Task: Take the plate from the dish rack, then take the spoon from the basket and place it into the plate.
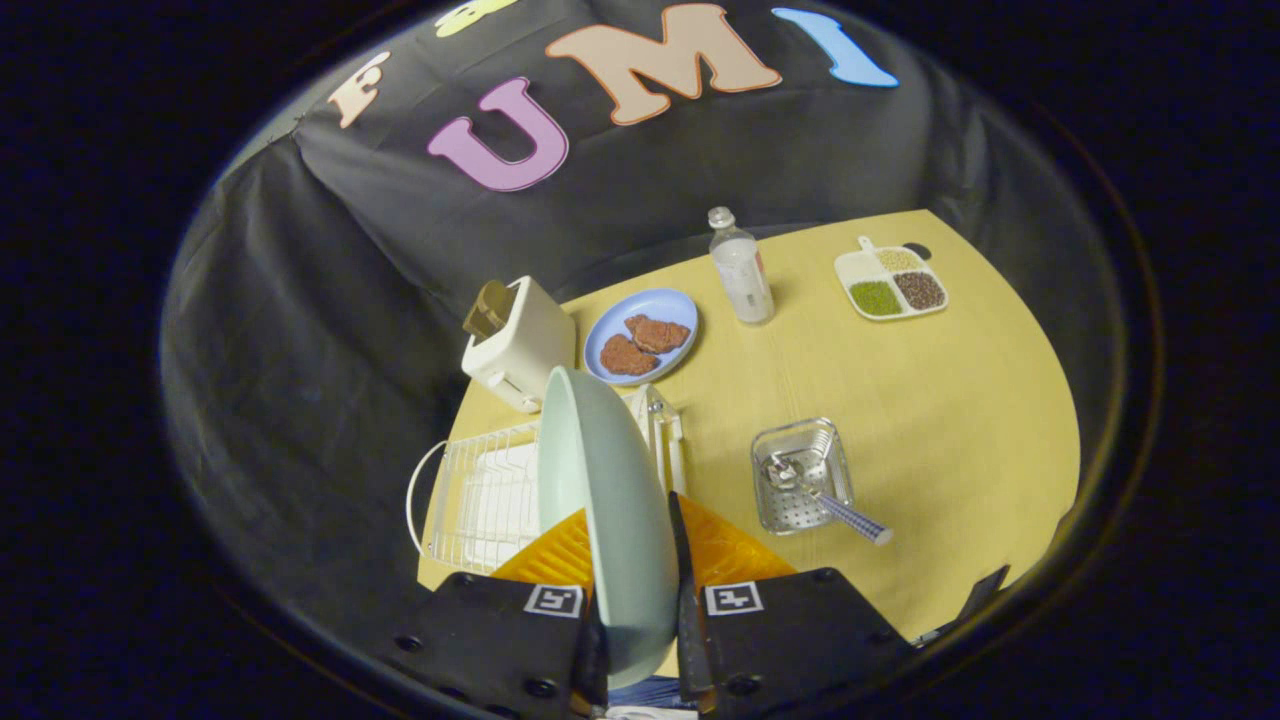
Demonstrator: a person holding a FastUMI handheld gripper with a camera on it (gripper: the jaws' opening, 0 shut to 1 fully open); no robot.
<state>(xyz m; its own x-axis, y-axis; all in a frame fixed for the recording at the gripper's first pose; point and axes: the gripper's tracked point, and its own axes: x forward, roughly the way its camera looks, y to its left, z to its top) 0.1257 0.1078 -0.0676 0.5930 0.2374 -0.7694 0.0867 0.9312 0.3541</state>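
Between the fingers [640, 600] we see the plate [610, 500], a pale green dish standing on edge, its rim running from the fingers up toward the toaster. Both fingers press on its lower part, one on each face, so it is clamped there. It is smooth and plain, with a lighter rim line along its left edge.

Under everything lies the yellow tabletop [950, 420]. Left of the plate we find the white wire dish rack [480, 500], near the tabletop's left edge; the plate hides part of it, and we cannot tell whether the plate touches its wires. Beyond the rack stands a cream toaster [520, 345] with a brown slice in its slot.

Right of the plate sits the square metal basket [800, 475] with a perforated bottom. The spoon [820, 495] lies in it, bowl inside and its patterned handle sticking out over the basket's near corner.

Just beside the toaster, a blue plate [645, 335] carries two brown pieces of food. Further right stands a clear bottle [742, 270] with a white cap, upright. Well apart, at the far corner, a white divided tray [892, 282] holds green, brown and pale grains in separate compartments.
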